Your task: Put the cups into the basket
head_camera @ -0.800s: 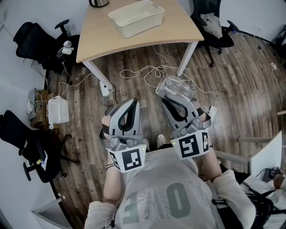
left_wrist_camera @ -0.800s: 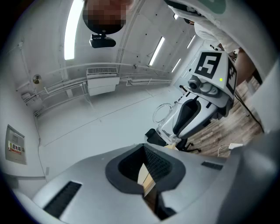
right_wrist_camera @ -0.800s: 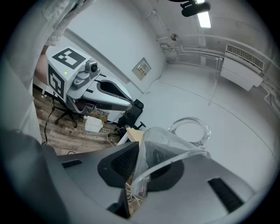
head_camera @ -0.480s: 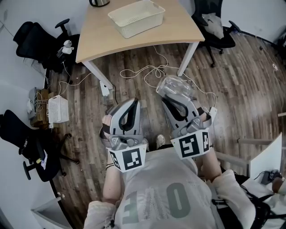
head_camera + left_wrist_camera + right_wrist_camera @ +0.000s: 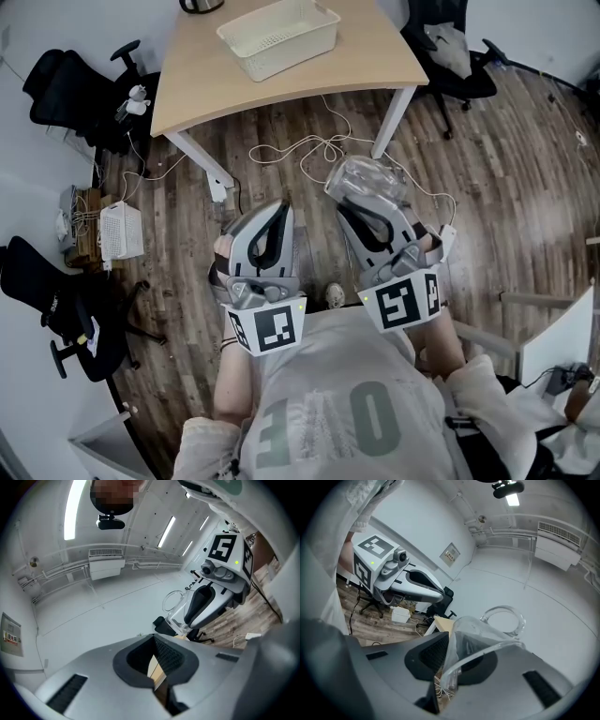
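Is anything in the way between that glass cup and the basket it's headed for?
Nothing visible. The right gripper holds the cup above floor with loose cables; the basket sits open-topped on the table ahead.

head view: from person's head, steeply down past shirt (image 5: 328, 412); left gripper (image 5: 278, 210) and right gripper (image 5: 361, 210) close below, wooden table (image 5: 375, 56) farther off at top edge.
left gripper view: rides on left gripper, looks along own jaws, frame rolled sideways, plank floor (image 5: 243, 616) at right edge; right gripper (image 5: 187, 619) near.
right gripper view: along own jaws, floor at left; left gripper (image 5: 438, 595) near.
shared: all three catch table and floor; each gripper view shows other gripper.
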A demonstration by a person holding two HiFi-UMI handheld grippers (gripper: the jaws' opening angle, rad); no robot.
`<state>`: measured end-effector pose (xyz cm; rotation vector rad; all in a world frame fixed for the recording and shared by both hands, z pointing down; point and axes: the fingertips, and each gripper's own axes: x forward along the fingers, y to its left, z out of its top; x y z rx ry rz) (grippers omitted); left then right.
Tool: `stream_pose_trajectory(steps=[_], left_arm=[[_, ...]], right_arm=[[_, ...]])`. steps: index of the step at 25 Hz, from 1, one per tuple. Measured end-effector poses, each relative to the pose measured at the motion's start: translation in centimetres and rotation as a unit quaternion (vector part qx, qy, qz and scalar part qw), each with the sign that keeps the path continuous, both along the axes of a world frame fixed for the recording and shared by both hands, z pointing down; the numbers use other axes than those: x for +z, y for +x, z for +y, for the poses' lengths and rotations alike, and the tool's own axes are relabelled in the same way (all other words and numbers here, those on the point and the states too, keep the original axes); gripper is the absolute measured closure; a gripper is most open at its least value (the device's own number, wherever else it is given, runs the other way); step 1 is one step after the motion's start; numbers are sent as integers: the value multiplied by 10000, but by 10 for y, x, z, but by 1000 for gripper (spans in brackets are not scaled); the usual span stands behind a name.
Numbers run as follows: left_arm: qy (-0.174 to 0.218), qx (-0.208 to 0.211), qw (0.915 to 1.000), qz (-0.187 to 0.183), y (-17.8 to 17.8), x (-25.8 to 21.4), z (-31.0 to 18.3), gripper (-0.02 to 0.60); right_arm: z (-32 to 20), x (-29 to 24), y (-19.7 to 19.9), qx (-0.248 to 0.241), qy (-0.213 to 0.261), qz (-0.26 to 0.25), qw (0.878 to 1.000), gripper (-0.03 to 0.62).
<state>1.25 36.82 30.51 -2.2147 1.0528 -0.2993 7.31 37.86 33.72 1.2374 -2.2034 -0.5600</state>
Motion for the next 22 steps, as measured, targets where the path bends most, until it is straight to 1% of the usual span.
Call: stream_pose_trajectory(steps=[3, 7, 10, 12, 14, 16, 22], left_arm=[[8, 54, 10000, -80, 13, 5, -5, 575], [-15, 146, 9999, -58, 26, 5, -15, 575], [-70, 187, 9998, -68, 30, 13, -32, 575], [-54, 200, 9997, -159, 32, 19, -46, 575], [-33, 214, 9995, -234, 31, 22, -61, 575], [-35, 214, 9995, -210, 29, 22, -81, 575], [-17, 103, 9998, -145, 2, 13, -162, 575]], right_arm=[[-6, 2, 10, 46, 5, -39, 10000, 553], [-15, 2, 19, 64, -29, -63, 10000, 553], [-29, 10, 24, 131, -83, 2, 9999, 553], [-43, 17, 27, 184, -162, 40, 9997, 553], [-60, 21, 28, 227, -252, -36, 9994, 553], [-80, 19, 27, 244, -283, -123, 9992, 553], [-158, 1, 7, 227, -118, -22, 9997, 553]])
